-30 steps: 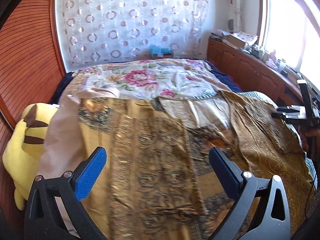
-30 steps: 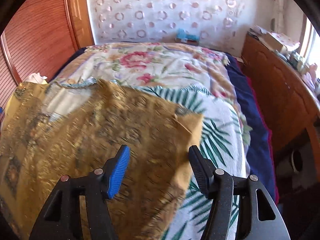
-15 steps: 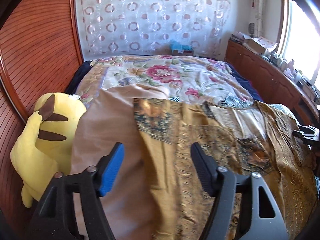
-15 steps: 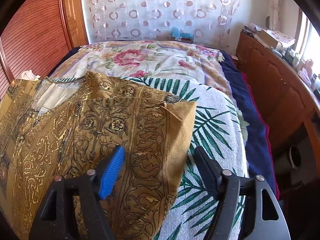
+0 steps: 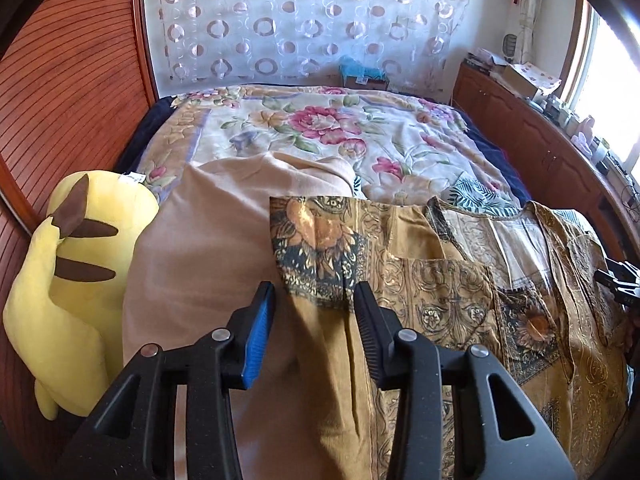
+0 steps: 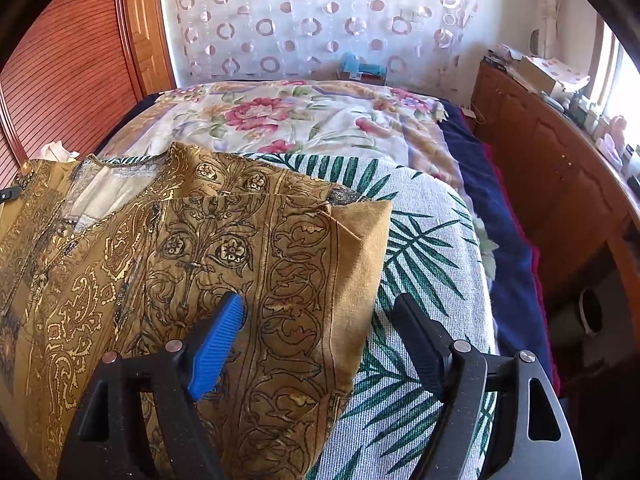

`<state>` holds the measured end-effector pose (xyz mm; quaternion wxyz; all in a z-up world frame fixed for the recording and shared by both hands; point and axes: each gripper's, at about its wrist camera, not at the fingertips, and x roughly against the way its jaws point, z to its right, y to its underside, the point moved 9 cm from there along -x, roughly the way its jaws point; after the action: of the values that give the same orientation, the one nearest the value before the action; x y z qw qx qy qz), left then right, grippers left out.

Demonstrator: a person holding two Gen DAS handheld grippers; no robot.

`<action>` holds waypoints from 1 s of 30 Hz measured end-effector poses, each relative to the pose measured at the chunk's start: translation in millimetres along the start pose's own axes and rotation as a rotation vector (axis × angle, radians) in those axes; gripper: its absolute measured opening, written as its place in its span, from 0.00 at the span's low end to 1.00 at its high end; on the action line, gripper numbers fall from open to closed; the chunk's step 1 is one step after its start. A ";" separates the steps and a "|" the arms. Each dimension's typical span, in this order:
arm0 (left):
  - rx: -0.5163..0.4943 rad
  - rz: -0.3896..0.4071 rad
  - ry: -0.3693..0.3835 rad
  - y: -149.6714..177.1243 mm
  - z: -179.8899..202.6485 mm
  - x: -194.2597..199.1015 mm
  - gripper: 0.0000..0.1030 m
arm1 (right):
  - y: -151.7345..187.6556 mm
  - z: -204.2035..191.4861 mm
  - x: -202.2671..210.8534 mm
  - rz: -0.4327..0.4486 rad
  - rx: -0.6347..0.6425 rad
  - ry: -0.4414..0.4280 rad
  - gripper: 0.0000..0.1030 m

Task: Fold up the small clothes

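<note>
Garment under inspection: 1 gold patterned top (image 5: 448, 280), lying spread across the bed (image 5: 320, 128), ahead of both tools.

Left gripper (image 5: 314, 312): jaws closing, with the top's left sleeve edge (image 5: 320, 316) standing between them. The pads do not appear to press the cloth yet; no grasp confirmed. A beige pillow (image 5: 208, 248) lies just left of this tool, with a yellow plush toy (image 5: 76, 264) further left.

Right gripper (image 6: 320, 328): jaws opening, released. The top's right edge (image 6: 352, 280) lies between the fingers, resting on a palm-leaf towel (image 6: 432, 248); nothing is held.

Progress, as judged: the right side seems already turned in, its plain reverse showing along a straight edge. The left sleeve is still laid outward and unfolded. Remaining: fold the left side inward, then fold the length. Roughly a third complete, at most.
</note>
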<state>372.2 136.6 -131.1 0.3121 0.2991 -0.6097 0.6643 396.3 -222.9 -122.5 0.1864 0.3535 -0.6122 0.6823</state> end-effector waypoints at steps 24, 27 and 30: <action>-0.044 0.037 0.029 -12.9 12.1 13.2 0.05 | -8.6 32.6 13.9 0.062 -0.083 0.024 0.78; -0.044 0.050 0.042 -14.3 17.9 18.2 0.04 | -12.9 45.1 7.4 0.027 -0.126 0.007 0.67; -0.045 0.065 0.065 -14.8 27.6 25.4 0.04 | -14.1 47.7 -5.7 -0.013 -0.129 -0.014 0.57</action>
<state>368.3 111.2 -100.1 0.3166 0.2500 -0.6236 0.6696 422.0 -265.5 -116.6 0.2090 0.3496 -0.6538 0.6377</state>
